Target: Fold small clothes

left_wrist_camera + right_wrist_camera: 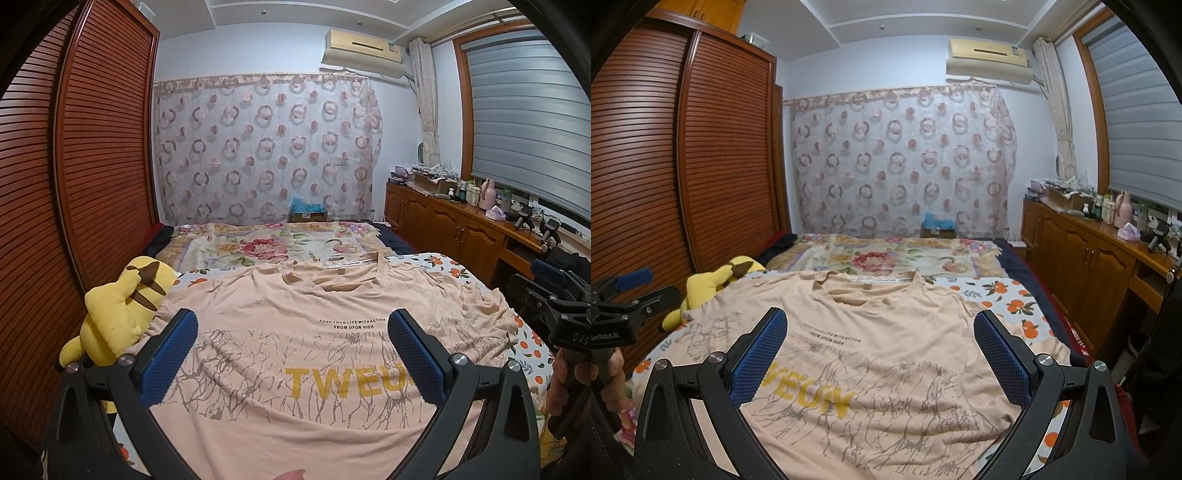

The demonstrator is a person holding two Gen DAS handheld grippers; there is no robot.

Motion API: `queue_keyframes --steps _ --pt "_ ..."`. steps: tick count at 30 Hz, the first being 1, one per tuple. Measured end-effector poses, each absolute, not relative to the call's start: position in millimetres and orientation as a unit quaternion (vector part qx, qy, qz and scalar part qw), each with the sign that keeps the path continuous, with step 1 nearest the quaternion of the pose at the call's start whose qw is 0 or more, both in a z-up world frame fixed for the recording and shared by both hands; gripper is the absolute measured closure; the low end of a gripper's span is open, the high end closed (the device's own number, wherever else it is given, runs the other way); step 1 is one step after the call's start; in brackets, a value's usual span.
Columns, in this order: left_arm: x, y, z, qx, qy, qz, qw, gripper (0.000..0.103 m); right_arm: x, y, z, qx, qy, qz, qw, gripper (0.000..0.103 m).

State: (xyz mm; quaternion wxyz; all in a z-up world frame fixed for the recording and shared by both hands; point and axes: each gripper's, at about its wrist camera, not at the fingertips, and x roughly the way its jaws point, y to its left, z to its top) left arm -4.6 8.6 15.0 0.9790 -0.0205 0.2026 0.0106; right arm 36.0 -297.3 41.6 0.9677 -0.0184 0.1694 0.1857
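One peach T-shirt [295,332] spread front-up on the bed, both grippers hanging over its hem, each spread wide and holding nothing

The shirt lies flat but wrinkled on an orange-print sheet [1008,299], neckline toward the far floral blanket [266,247], with yellow lettering, small black text and grey branch-like lines across the chest. The left gripper [291,354] and the right gripper [881,350] both show blue pads well apart above the cloth. The left view reads "TWEU" and shows the yellow plush toy [122,310] touching the shirt's left sleeve, plus the other tool at its right edge; the right view shows the shirt's right side and more bare sheet, with a hand [613,373] gripping the other tool's handle at far left
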Motion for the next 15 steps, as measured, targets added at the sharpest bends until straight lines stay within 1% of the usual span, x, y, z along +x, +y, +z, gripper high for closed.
queue_keyframes --steps 15 --pt "-5.1 6.6 15.1 -0.018 0.201 0.011 0.979 0.000 34.6 -296.9 42.6 -0.018 0.169 0.185 0.968 0.000"
